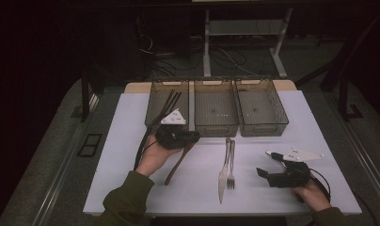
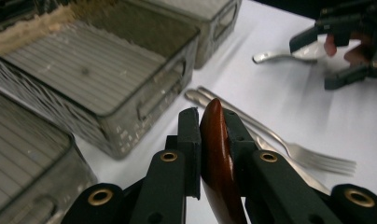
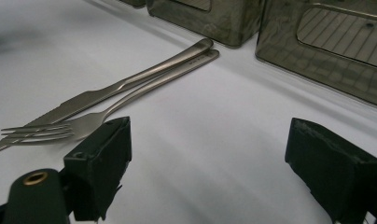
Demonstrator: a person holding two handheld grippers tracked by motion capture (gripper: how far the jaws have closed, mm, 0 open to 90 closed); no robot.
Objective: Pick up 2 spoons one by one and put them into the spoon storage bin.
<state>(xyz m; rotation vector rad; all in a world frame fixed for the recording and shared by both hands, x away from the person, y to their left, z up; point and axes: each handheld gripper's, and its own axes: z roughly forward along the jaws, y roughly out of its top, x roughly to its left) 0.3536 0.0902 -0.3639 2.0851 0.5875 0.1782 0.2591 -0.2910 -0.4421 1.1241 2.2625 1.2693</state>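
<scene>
Clamping the dark reddish-brown wooden utensil (image 2: 218, 154) near the top of its handle, the left gripper (image 1: 188, 137) has its jaws drawn narrow on the wood, and the rest of the piece slants down toward the near edge of the white table (image 1: 131, 141), its lower end (image 1: 170, 178) apparently resting on or just above the surface. The step in hand seems to be carrying this utensil into one of the bins; to do it well, the grip should stay firm, the long piece should be lifted clear of the bin's front wall, turned to run along the bin's length, and lowered before the jaws part. Nearest the person on the right side, the right gripper (image 1: 263, 173) rests with its jaws wide apart and nothing between them. A steel knife (image 1: 223, 176) and a steel fork (image 1: 231, 169) lie side by side, touching, at the middle of the table, and a metal spoon (image 2: 282, 56) lies by the right gripper. Farther back, three smoky translucent plastic bins stand in a row touching one another along the far edge: the left bin (image 1: 156, 101) holds several dark slender sticks, likely chopsticks (image 1: 171, 100), leaning along its length; the middle bin (image 1: 215, 127) and the right bin (image 1: 263, 126) look empty apart from a small dark speck on each floor.
</scene>
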